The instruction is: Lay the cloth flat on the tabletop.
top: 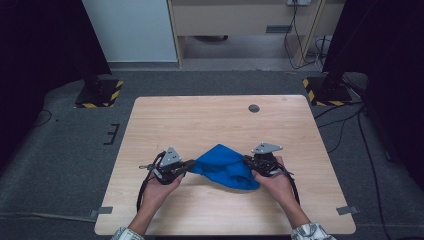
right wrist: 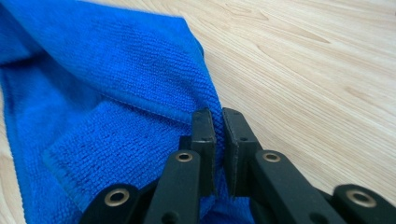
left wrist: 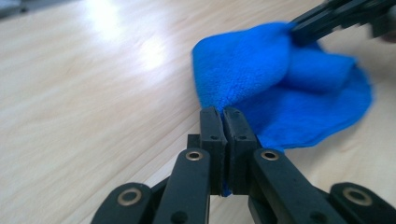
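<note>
A blue microfibre cloth lies bunched near the surface's front edge. The left hand-held gripper pinches its left end; the right hand-held gripper is clamped on its right edge.

Blue cloth ran off the left edge beside the right gripper; its pinched hem lay hidden between the jaws.
</note>
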`<state>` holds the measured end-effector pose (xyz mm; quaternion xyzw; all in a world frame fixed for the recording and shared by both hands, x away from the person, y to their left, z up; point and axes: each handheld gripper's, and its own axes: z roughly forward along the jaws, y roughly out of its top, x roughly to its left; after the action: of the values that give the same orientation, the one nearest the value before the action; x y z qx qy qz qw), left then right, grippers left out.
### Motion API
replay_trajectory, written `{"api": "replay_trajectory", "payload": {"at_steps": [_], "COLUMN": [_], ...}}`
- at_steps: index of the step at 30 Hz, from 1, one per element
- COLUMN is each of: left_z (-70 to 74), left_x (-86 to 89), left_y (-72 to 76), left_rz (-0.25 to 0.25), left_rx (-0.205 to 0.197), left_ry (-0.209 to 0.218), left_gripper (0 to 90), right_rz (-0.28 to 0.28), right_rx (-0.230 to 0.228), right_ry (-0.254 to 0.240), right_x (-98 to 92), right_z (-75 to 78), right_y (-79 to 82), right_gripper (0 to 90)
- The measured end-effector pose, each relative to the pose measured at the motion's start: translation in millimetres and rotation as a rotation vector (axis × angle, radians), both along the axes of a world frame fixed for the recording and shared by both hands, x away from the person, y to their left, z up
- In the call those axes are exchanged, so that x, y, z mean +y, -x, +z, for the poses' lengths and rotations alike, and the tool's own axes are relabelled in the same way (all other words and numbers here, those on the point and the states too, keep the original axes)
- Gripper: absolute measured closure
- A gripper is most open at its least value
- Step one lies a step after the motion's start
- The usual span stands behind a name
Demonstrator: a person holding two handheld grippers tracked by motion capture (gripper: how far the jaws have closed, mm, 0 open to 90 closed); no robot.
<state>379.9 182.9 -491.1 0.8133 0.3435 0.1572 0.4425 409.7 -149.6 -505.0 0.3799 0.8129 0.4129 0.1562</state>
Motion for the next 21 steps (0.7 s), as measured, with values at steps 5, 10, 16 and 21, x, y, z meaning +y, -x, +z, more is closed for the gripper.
{"api": "replay_trajectory", "payload": {"at_steps": [5, 10, 16, 21], "left_z": [-16.5, -31.3, -32.1, -26.5], "left_x": [-10.8, -14.9, -14.5, -16.7], "left_y": [-16.7, -28.6, -25.7, -17.4], "left_rz": [0.039, 0.07, 0.072, 0.065], "left_rx": [0.044, 0.071, 0.067, 0.039], "left_ry": [-0.101, -0.151, -0.139, -0.121], "left_gripper": [87.0, 85.8, 78.2, 64.7], "right_rz": [-0.003, -0.033, -0.084, -0.109], "right_rx": [0.008, 0.025, 0.011, -0.025], "right_ry": [0.06, 0.042, -0.005, -0.052], "right_x": [13.2, 18.8, 10.4, -1.1], "right_z": [-12.7, -20.3, -8.4, 19.0], "right_y": [-16.3, -31.2, -28.4, -8.5], "right_gripper": [83.2, 76.5, 53.9, 48.1]}}
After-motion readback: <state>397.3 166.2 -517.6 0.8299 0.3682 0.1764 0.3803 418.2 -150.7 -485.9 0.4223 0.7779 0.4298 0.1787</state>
